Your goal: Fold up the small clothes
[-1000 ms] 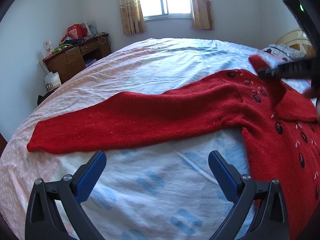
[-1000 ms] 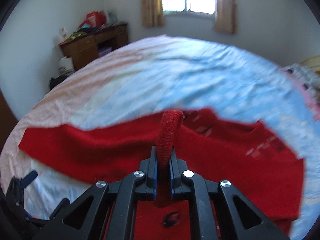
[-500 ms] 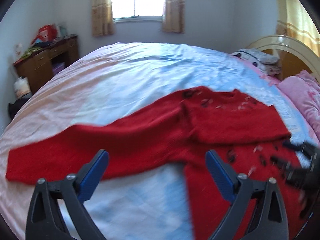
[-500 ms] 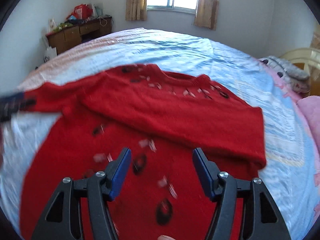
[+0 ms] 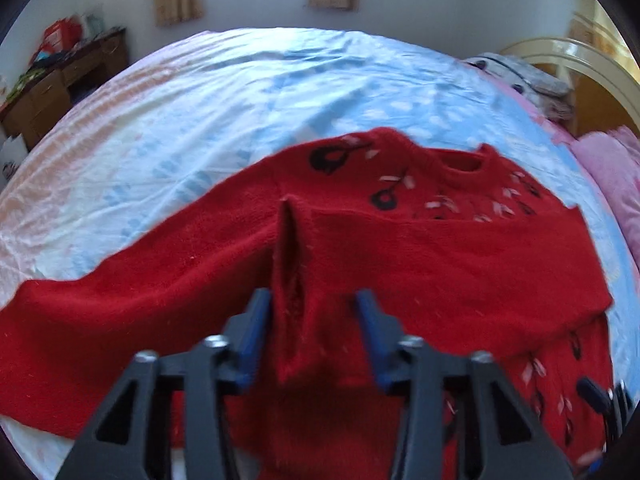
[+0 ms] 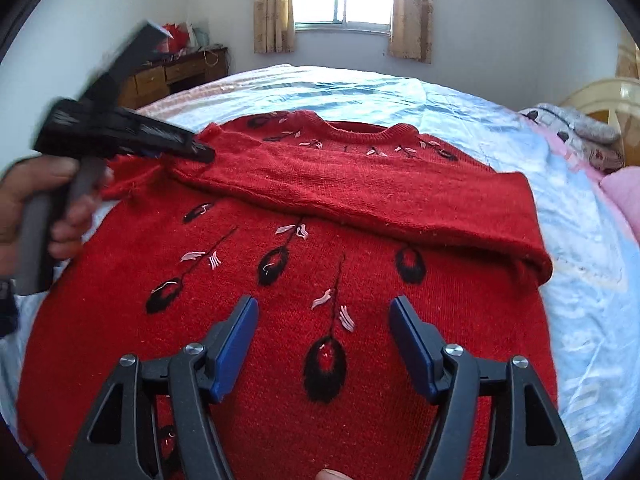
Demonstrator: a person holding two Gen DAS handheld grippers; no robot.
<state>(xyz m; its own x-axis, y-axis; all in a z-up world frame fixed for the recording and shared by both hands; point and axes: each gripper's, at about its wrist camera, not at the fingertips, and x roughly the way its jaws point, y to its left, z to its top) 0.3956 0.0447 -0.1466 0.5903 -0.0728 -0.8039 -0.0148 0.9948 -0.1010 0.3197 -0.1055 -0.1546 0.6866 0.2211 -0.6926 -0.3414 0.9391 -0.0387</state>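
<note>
A small red knitted sweater [image 6: 360, 280] with black and pink embroidery lies front up on the bed; it also shows in the left wrist view [image 5: 440, 264]. One sleeve [image 6: 360, 196] is folded across the chest. The other sleeve [image 5: 120, 320] stretches out to the left. My left gripper [image 5: 314, 332] stands half closed around a raised fold of fabric [image 5: 290, 280] at the left shoulder; the fold lies against the left finger and a gap shows at the right one. In the right wrist view it [image 6: 200, 152] is at the shoulder. My right gripper [image 6: 324, 340] is open and empty above the sweater's belly.
The bed is covered by a pale blue and pink sheet [image 6: 580, 280]. A pink pillow [image 5: 616, 184] and grey bedding [image 6: 576, 136] lie at the right by the headboard. A wooden desk [image 5: 52, 88] with clutter stands at the far left wall under the window.
My right gripper let go of the sleeve cuff after laying that sleeve across the chest and now hovers open. My left gripper moved onto the left shoulder and narrowed around a fold there.
</note>
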